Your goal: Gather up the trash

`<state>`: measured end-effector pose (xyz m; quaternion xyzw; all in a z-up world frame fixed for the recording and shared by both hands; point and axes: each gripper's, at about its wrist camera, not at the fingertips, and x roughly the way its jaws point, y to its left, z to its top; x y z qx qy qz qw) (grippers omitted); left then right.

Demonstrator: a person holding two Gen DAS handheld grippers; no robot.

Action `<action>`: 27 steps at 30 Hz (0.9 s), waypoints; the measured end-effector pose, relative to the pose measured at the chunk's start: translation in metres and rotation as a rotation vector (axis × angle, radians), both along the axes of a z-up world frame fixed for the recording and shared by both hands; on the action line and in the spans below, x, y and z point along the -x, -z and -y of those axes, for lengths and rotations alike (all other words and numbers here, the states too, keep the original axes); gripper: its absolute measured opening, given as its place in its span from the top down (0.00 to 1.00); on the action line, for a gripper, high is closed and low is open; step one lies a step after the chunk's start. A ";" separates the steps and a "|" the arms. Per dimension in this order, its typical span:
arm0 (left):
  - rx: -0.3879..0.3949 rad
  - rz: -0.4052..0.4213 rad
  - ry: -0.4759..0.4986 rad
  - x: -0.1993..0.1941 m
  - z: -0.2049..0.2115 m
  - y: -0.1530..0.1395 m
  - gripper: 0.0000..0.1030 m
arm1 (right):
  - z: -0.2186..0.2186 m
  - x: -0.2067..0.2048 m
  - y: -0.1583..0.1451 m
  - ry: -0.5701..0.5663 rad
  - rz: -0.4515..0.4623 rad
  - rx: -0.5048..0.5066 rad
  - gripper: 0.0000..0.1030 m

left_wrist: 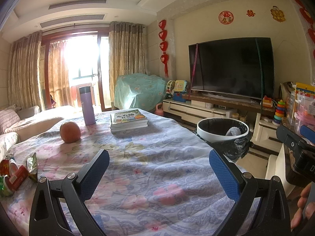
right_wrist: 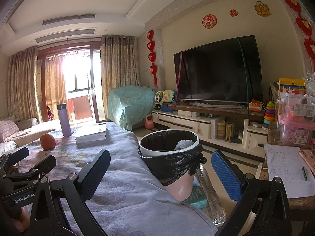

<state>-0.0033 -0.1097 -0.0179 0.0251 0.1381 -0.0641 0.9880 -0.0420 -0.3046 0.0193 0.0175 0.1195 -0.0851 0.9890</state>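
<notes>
1. Both claws hang empty, jaws apart: left claw, right claw.
2. The wrappers lie on the worktop at nine o'clock in the left view; I would send the left claw there.
3. Pinch one wrapper low, then carry it to the bin at two o'clock.

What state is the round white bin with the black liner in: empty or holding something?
Holding something. Inside the white bin with the black liner, a white ridged item shows below the rim.

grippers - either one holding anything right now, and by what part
Nothing is held. The left gripper and right gripper are both open and empty; the wrappers lie untouched on the table.
</notes>
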 end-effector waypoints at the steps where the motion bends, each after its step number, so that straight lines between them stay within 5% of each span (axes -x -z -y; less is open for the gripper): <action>1: 0.000 0.000 0.000 0.000 0.001 0.000 0.01 | 0.000 0.000 0.000 -0.001 0.000 -0.001 0.00; 27: 0.007 -0.003 0.010 0.002 -0.004 0.002 0.01 | -0.005 -0.006 0.003 -0.025 -0.039 -0.013 0.00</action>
